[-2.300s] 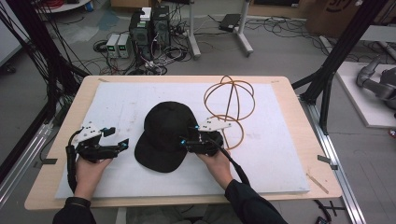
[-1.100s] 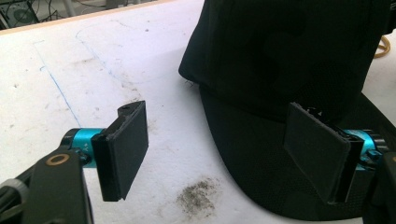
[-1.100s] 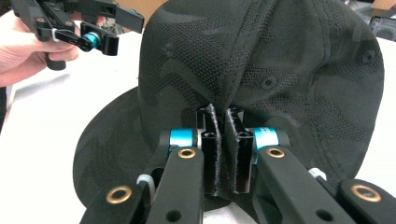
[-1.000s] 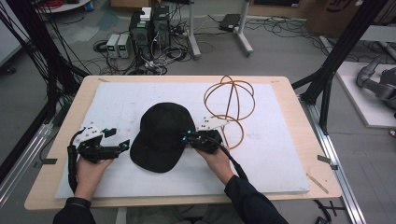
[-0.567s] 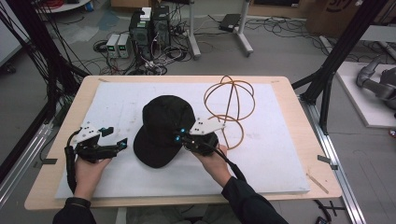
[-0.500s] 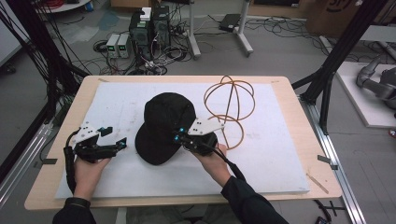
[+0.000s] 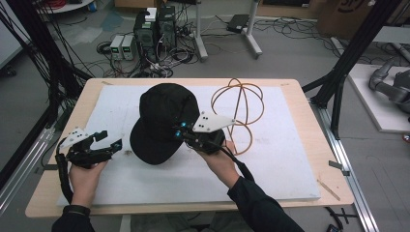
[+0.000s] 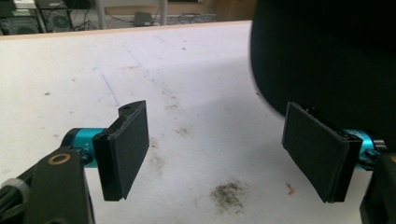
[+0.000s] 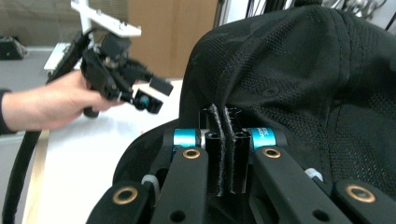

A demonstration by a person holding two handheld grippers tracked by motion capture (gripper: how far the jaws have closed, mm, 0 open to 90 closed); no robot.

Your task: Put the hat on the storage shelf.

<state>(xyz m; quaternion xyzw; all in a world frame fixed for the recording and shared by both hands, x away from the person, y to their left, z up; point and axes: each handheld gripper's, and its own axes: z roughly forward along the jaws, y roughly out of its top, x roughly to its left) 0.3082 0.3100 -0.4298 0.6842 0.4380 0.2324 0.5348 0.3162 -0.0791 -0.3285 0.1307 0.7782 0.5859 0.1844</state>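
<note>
Clearly the right gripper [image 9: 223,154] is clamped on a fold of the black cap [image 7: 162,121], which is tilted up off the white mat [image 7: 270,159] near the wire stand [image 7: 239,108]. To seat it well, I'd judge, lift slowly and keep the pinch firm — the left gripper [image 8: 224,154], jaws apart, could steady the brim. Around the desk [image 7: 314,159], cables and equipment clutter the floor.
</note>
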